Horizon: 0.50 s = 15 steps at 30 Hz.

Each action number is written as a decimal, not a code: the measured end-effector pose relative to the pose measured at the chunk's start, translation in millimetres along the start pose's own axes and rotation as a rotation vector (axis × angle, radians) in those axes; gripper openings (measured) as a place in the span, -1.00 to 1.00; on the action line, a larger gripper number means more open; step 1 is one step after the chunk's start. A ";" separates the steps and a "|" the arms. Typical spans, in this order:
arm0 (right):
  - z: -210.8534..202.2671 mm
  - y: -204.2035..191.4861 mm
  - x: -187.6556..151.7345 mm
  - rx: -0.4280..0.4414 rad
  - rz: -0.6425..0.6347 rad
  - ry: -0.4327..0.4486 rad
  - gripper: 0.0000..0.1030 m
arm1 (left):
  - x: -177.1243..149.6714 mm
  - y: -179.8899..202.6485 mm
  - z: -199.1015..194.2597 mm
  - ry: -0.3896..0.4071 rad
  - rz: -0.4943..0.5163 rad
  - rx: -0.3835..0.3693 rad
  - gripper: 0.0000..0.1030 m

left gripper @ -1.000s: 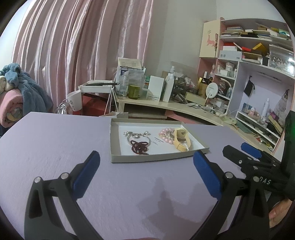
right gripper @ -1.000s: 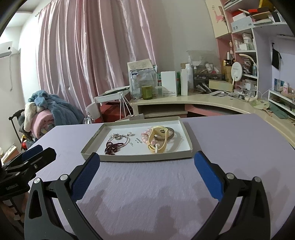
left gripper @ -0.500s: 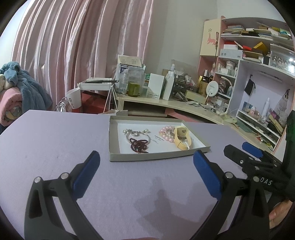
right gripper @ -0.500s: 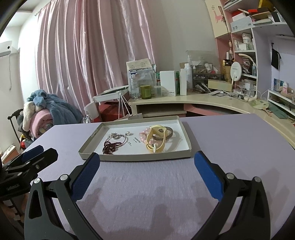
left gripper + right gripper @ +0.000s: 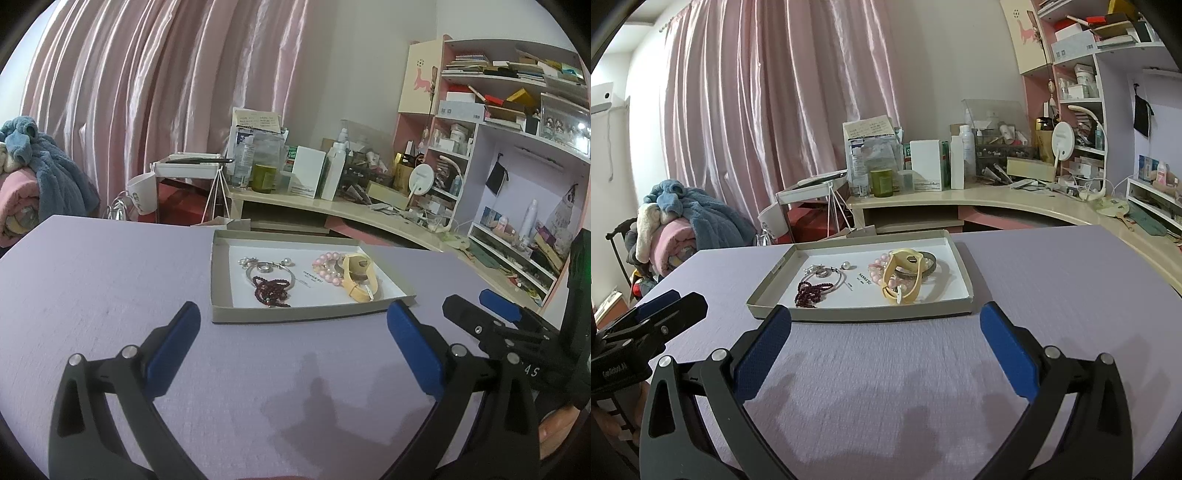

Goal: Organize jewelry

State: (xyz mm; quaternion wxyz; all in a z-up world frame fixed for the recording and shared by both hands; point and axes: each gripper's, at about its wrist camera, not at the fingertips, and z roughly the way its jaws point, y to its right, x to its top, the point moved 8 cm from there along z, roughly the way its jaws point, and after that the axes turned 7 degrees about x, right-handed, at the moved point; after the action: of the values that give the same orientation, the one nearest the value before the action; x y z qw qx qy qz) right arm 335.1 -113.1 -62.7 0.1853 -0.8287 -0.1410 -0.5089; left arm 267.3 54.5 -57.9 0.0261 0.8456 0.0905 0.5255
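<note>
Left tool (image 5: 291, 336): spread wide, holding nothing, low over the tabletop (image 5: 92, 280) just short of the tray's near wall.
Right tool (image 5: 884, 334): also spread wide and empty, beside the left one, aimed at the same tray.
Tray (image 5: 964, 275): shallow cardboard, white inside, near the middle of the tabletop; it holds all the jewelry.
Dark red beads (image 5: 809, 291): a loose heap at the tray's left; light, limp, likely to sag, so pinch a bunched part.
Silver bangle (image 5: 271, 273): thin, stiff, probably slick; grip across the wire, away from the small earrings touching it.
Pink bead bracelet (image 5: 327, 271): round beads may roll; partly under the yellow strap.
Yellow strap (image 5: 903, 275): soft, rubbery, standing in a loop; its raised arch looks the easiest hold.
</note>
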 end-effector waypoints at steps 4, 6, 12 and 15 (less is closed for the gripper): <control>0.4 0.3 -0.6 0.000 0.001 0.000 0.97 | 0.7 -0.4 -0.4 -0.001 -0.001 0.004 0.96; 0.5 0.6 -0.7 0.000 0.003 -0.001 0.97 | 0.6 -1.5 -0.2 0.000 -0.002 0.011 0.96; 1.2 1.1 -2.8 0.001 0.003 -0.002 0.97 | 0.4 -2.9 2.0 -0.003 -0.006 0.016 0.96; 1.3 1.1 -2.7 0.001 0.004 -0.002 0.97 | 0.4 -3.1 2.1 -0.002 -0.004 0.016 0.96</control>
State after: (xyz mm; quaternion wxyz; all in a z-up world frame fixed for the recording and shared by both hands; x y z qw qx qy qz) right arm 335.4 -113.6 -65.9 0.1868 -0.8295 -0.1399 -0.5074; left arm 269.0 57.8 -58.9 0.0204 0.8460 0.0962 0.5240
